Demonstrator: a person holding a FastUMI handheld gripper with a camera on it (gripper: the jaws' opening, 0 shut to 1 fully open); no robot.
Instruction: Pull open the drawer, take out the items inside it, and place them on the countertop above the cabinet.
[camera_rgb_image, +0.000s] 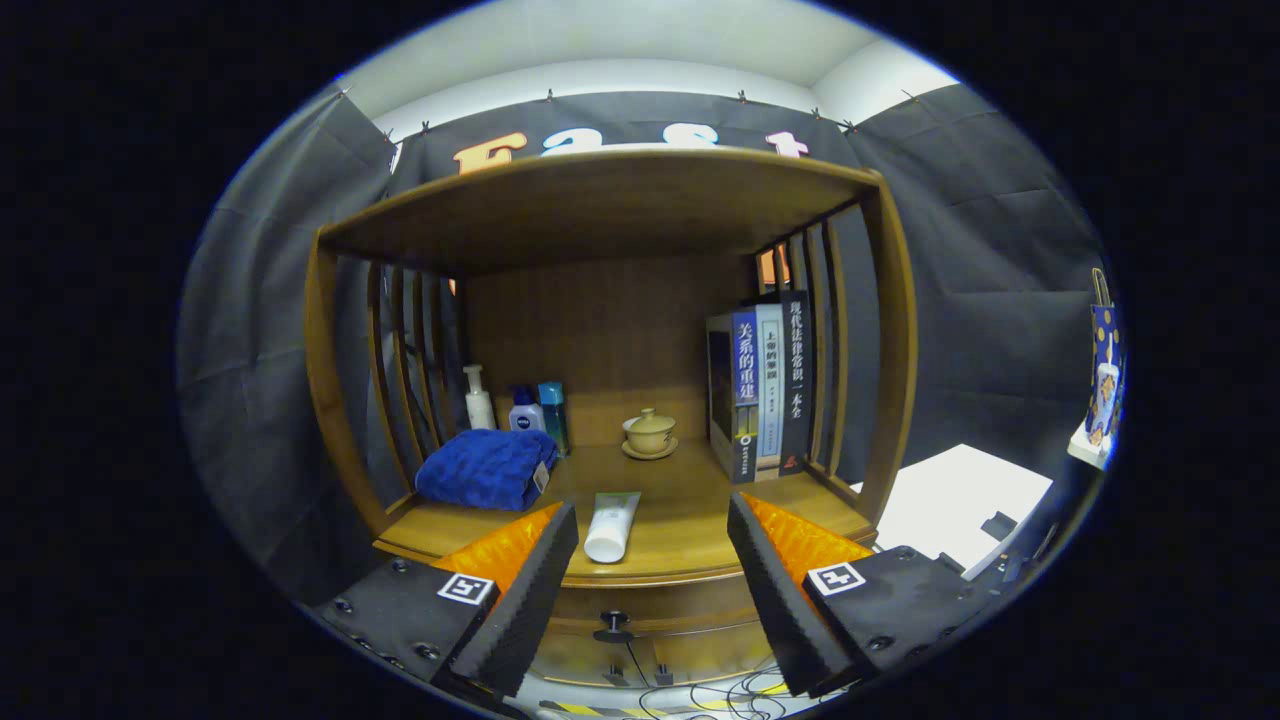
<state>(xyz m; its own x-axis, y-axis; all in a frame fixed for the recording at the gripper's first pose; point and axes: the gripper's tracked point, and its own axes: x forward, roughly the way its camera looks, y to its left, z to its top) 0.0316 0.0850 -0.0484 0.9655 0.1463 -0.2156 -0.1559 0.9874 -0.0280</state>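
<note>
Wooden cabinet (610, 215) with slatted sides, its drawer (650, 625) shut below the countertop (690, 525), contents hidden, small dark knob (613, 627) between the fingers. Gripper (652, 535) held wide apart, gripping nothing. On the countertop: books (765, 385) standing at right, folded blue towel (487, 468) at left with bottles (515, 405) partly hidden behind it, white tube (611, 526) lying just ahead of the fingers, lidded teacup (650, 433) further back

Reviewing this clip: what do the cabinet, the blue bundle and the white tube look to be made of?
Cabinet: wood with a warm satin varnish; grain shows. Blue bundle: soft, fuzzy cloth, probably a folded towel. White tube: smooth, likely plastic. The hand-held gripper is open, empty, fingers flanking the drawer knob.
</note>
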